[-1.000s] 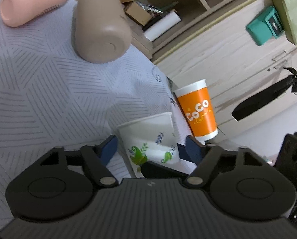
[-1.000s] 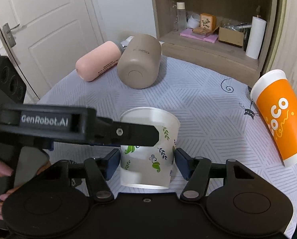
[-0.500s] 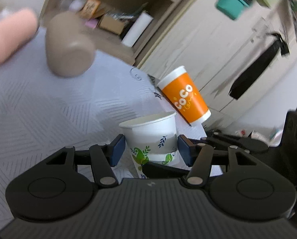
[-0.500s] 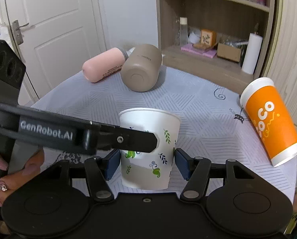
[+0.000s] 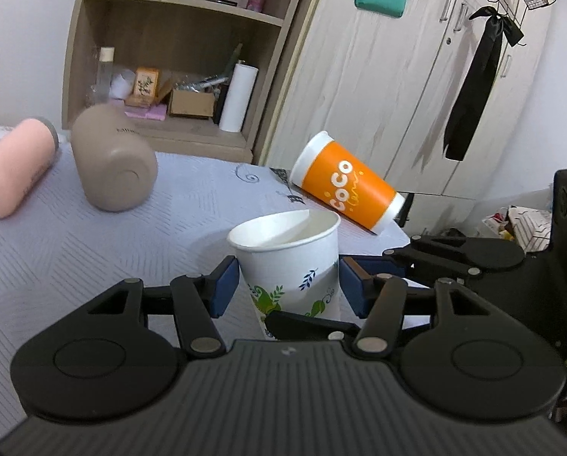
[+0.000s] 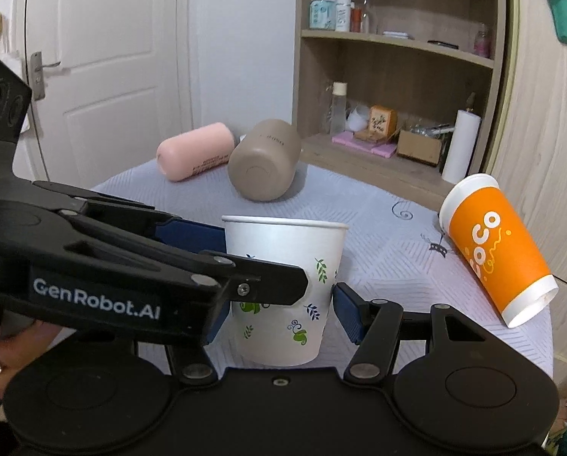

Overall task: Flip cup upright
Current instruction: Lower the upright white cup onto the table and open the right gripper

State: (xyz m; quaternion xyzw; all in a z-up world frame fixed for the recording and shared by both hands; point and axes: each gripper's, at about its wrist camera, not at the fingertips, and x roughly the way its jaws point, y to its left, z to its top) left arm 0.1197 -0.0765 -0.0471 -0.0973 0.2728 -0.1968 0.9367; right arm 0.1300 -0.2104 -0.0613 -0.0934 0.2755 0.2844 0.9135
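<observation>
A white paper cup with leaf prints [image 5: 289, 262] [image 6: 283, 288] stands mouth up, held between both grippers just above the grey tablecloth [image 5: 74, 243]. My left gripper [image 5: 289, 285] has its blue pads against the cup's two sides and is shut on it. My right gripper [image 6: 279, 311] also closes on the cup's lower body from the other direction; the left gripper's arm crosses in front and hides its left pad. An orange "CoCo" cup [image 5: 346, 186] [image 6: 496, 254] lies on its side at the table's right edge.
A tan tumbler [image 5: 112, 163] [image 6: 264, 159] and a pink bottle [image 5: 13, 171] [image 6: 196, 150] lie on their sides at the back of the table. A wooden shelf unit [image 6: 397, 76] and a white door [image 6: 104, 68] stand behind.
Both grippers have swung the paper cup from tilted to upright, rim level on top. The left wrist view has levelled out towards the shelf. The other cups have not moved.
</observation>
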